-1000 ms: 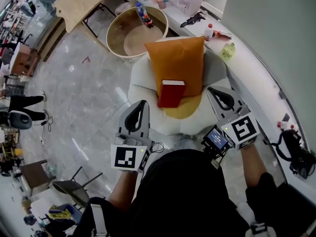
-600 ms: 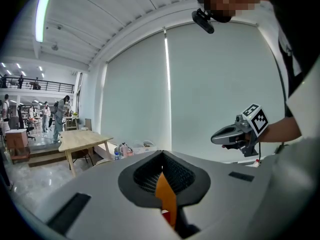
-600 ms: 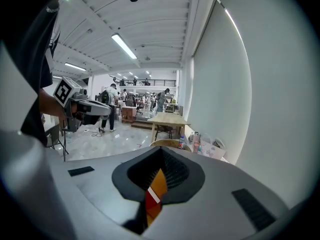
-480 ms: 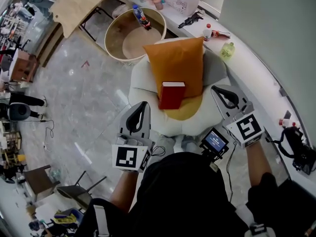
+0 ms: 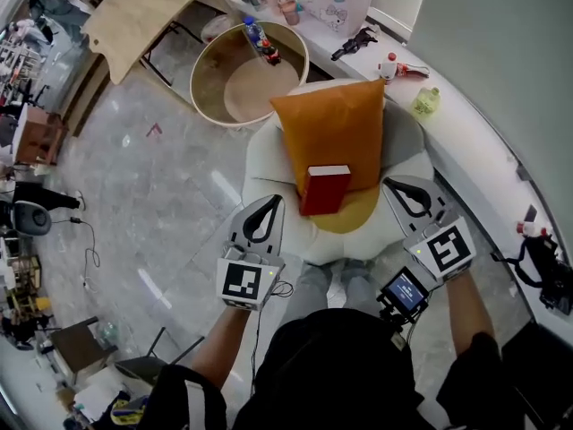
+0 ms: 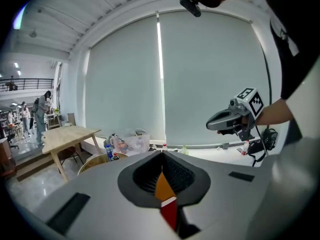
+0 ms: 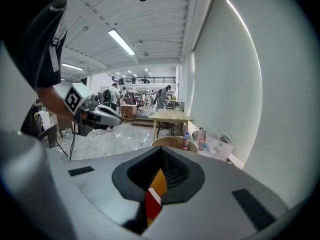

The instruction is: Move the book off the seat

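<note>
A grey polished floor (image 5: 134,177) at far left runs up to a round wooden tub (image 5: 249,65) with a bottle (image 5: 258,34) lying in it. Next, the left tongs (image 5: 269,206) are held low at the near left edge of the white seat (image 5: 269,159), jaws pressed together with nothing between them. At centre, the red book (image 5: 324,189) stands on end on the seat's yellow pad (image 5: 354,213), leaning back against an orange cushion (image 5: 331,128). It sits between the two pairs of tongs, and neither touches it. To its right, the right tongs (image 5: 400,186) hover at the seat's other edge, jaws likewise closed and empty. Beyond them, a curved white surface (image 5: 474,159) along the wall carries a small green bottle (image 5: 424,102).
</note>
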### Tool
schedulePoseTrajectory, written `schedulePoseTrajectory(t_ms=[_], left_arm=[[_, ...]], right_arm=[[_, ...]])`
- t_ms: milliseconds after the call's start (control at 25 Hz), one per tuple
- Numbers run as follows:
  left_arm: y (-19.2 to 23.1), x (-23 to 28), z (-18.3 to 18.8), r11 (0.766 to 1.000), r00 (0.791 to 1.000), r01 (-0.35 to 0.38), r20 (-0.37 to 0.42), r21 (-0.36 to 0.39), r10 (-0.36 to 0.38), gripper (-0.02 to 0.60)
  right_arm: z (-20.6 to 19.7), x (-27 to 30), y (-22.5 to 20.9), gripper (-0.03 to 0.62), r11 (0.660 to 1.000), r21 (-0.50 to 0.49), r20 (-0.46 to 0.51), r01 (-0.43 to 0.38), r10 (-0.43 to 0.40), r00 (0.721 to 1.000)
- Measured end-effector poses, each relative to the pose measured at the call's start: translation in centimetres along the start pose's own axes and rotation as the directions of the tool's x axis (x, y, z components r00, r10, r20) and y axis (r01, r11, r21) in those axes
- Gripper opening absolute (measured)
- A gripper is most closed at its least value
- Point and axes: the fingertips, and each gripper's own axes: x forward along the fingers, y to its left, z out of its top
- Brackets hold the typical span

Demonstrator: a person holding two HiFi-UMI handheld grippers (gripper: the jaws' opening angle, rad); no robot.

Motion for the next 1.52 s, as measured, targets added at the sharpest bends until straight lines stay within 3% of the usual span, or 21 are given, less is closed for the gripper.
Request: schedulePoseTrajectory(t_ms=[80,240,480,680,960,1120,1200,1280,1400,1520], left_arm=[[1.2,1.2,-1.4,0.999,0.999,0.026,-0.025,0.019,-0.026,0.005],[3.1,5.5,-5.1,0.989,0.995,0.070,-0.084,0.129,-0.060,0.005],[2.6,11.2,-10.6,0.972,0.977,0.155,-0.174,0.176,-0.124,0.005],[1.6,15.1,-14.9,0.947,0.951,0.248,-0.238,0.207,-0.197,0.005],[1.0,21.3,-23.4,0.922,0.907,0.325,-0.344,0.210,-0.242,0.005],[0.3,24.3,-27.7,0.902,0.869,0.376,-0.418,0.213,-0.264,0.005],[0.3,25.4,-29.5,0.893,0.847,0.400,-0.455,0.206,-0.274,0.083],[0.2,26.3,-31.1,0.880,0.822,0.428,-0.494,0.205,-0.284,0.113],[0.0,27.5,-33.9,0.857,0.773,0.473,-0.563,0.204,-0.293,0.164],[0.0,28.5,-36.6,0.846,0.710,0.508,-0.636,0.164,-0.303,0.214]], right_arm=[[-0.7,1.5,-0.2,0.009,1.000,0.015,0.001,0.008,-0.008,1.000],[-2.1,4.8,-1.5,0.009,1.000,0.007,0.019,-0.004,0.004,1.000],[-4.8,7.5,-1.4,0.009,0.998,-0.029,0.063,-0.062,0.064,0.996],[-7.7,8.2,-1.3,0.009,0.998,0.035,0.059,-0.060,0.058,0.997],[-14.4,9.8,-1.4,0.009,0.992,0.106,0.041,-0.063,0.059,0.997],[-17.7,10.7,-1.3,0.009,0.988,0.137,0.025,-0.073,0.070,0.997],[-18.8,10.9,-1.5,0.009,0.984,0.165,0.023,-0.071,0.068,0.997],[-19.8,11.1,-1.6,0.009,0.981,0.184,0.018,-0.069,0.067,0.998],[-20.9,11.3,-1.8,0.009,0.976,0.208,0.018,-0.067,0.064,0.998],[-21.8,11.7,-2.0,0.009,0.968,0.246,0.012,-0.058,0.057,0.998]])
